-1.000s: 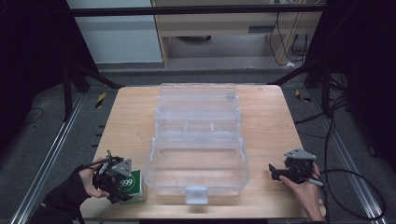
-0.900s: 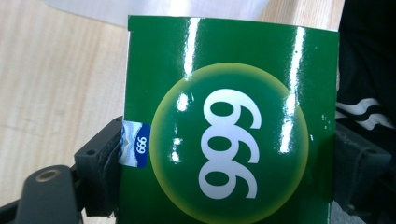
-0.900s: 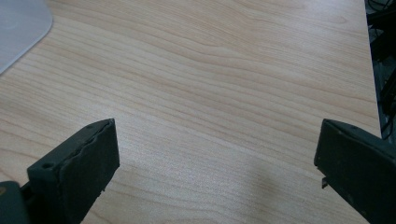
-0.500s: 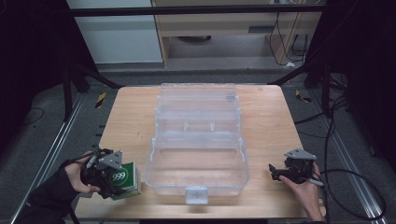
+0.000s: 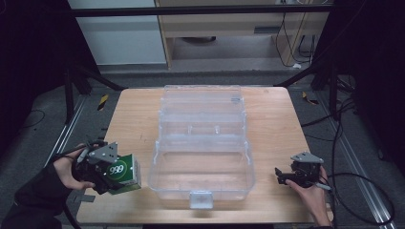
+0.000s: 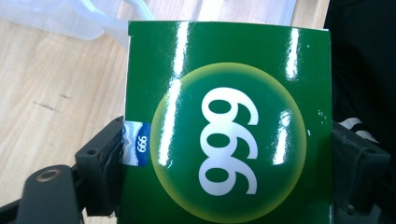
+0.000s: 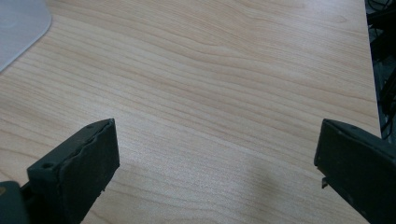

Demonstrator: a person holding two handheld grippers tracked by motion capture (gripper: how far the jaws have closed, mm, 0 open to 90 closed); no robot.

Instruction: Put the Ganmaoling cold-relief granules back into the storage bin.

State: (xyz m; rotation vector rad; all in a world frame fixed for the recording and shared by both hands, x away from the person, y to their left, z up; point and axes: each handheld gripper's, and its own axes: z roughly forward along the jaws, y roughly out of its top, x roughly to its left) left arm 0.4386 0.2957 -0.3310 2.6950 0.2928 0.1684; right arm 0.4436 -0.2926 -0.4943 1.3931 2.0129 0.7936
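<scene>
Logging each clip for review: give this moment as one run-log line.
left gripper: shut on green glossy cardboard box | right gripper: open above table | clear plastic case: open

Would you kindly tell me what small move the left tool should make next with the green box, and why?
Probably carry it sideways toward the clear plastic case. The left tool has the green box clamped between its jaws at the table's left edge, the case stands open beside it, and the right tool rests open, well clear.

High view: above near edge, facing forward-down on table (image 5: 133, 119). Gripper views: close, low; both share tabletop, clear case (image 5: 203, 143).
</scene>
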